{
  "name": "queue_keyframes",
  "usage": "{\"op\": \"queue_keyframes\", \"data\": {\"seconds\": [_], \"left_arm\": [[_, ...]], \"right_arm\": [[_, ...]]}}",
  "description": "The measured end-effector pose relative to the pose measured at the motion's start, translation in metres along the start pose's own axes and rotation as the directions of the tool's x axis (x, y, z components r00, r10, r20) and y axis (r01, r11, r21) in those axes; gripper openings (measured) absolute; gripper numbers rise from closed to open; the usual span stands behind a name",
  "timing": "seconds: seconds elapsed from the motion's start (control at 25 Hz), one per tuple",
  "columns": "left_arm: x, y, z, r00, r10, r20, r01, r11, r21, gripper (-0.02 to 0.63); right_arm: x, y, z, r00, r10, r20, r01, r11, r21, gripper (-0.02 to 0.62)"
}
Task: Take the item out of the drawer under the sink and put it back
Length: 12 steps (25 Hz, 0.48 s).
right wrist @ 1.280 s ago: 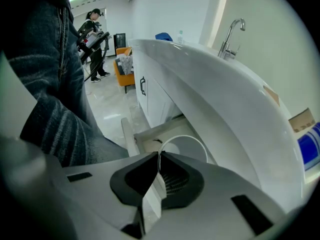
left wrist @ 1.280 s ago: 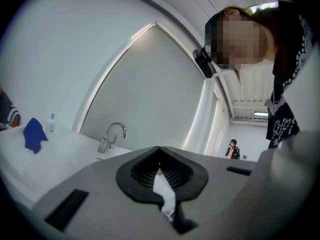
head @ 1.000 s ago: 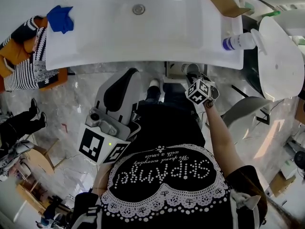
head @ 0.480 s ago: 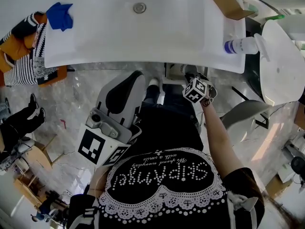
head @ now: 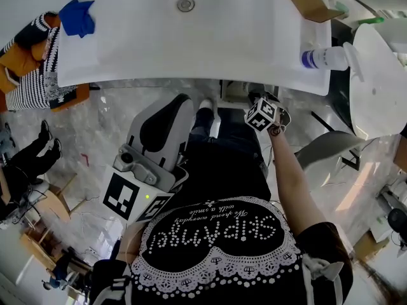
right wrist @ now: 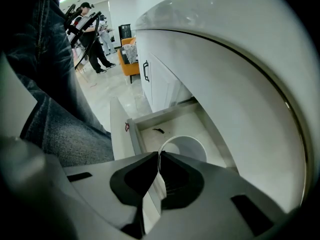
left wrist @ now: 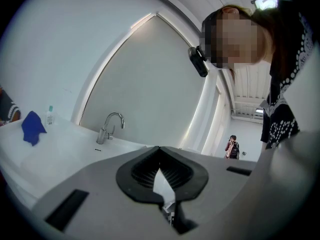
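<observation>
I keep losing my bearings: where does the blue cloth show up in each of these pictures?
Head view: blue cloth at top left, on the sink counter's left end.
Left gripper view: far left, on the counter, left of the tap.
Right gripper view: not in it.
Shared landmark: the white sink counter, in the head and left gripper views.

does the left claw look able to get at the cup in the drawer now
Probably not: the left claw points level over the sink top, while the cup is down in the open drawer beneath, its rim apparently gripped by the right claw.
</observation>
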State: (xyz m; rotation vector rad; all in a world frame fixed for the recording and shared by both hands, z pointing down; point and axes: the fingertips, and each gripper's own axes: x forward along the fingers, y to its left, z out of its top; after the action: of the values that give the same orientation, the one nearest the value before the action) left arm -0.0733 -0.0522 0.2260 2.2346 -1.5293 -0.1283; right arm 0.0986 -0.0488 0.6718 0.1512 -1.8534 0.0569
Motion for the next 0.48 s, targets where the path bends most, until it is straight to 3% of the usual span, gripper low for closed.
{"op": "queue_keyframes", "data": {"seconds": [0.48], "left_arm": [[0.0011, 0.0006, 0.0026, 1.0, 0.002, -0.009, -0.002, 1.0, -0.011, 0.005]], "right_arm": [[0.0071, 0.0069, 0.0067, 0.999, 0.028, -0.022, -0.029, 0.999, -0.036, 0.029]]}}
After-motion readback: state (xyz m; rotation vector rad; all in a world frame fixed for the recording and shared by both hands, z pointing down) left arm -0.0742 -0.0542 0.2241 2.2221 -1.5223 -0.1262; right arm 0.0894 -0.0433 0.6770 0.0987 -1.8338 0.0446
